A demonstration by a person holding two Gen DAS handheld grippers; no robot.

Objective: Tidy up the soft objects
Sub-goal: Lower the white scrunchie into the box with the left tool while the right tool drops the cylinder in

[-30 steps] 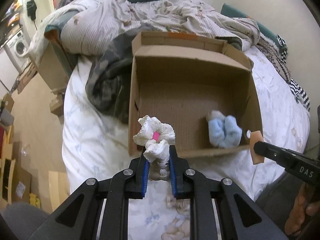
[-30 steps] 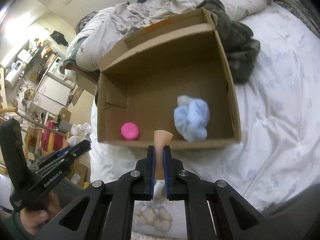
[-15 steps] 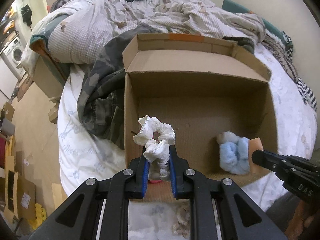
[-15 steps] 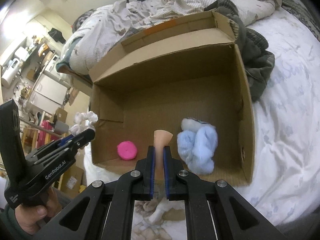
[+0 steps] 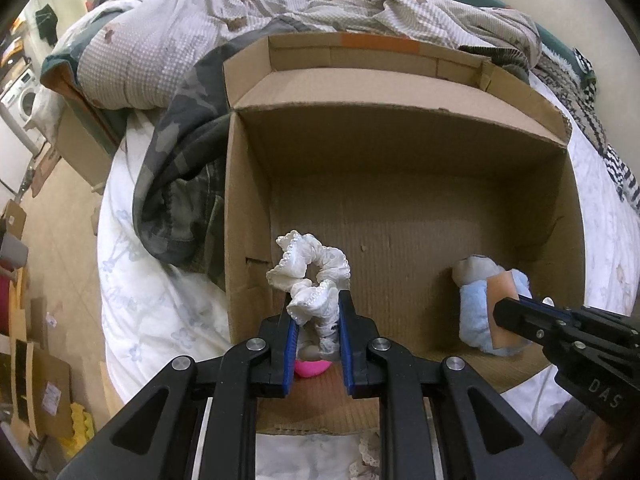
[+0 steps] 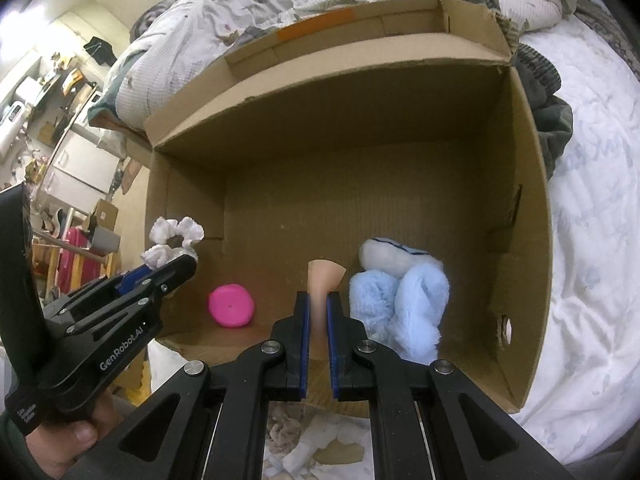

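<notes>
An open cardboard box (image 5: 400,128) (image 6: 360,112) stands on the bed. My left gripper (image 5: 316,312) (image 6: 168,268) is shut on a white frilly scrunchie (image 5: 308,268) (image 6: 176,236), held over the box's near left corner. My right gripper (image 6: 318,304) (image 5: 504,308) is shut on a thin beige sponge wedge (image 6: 324,276) (image 5: 502,292), just above the near edge. On the box floor lie a pink round soft thing (image 6: 232,306) (image 5: 310,368), partly hidden under my left fingers, and a fluffy light-blue plush (image 6: 400,300) (image 5: 476,312).
The box sits on a white flowered bedsheet (image 6: 592,280). A camouflage garment (image 5: 180,184) lies against the box's left wall and rumpled bedding (image 5: 320,4) is piled behind it. A hand (image 6: 76,444) holds the left gripper. Floor clutter shows at the far left.
Both grippers moved forward and down toward the box, which now fills the views. The scrunchie went from before the front edge to over the box's near left corner. Both grips are unchanged.
</notes>
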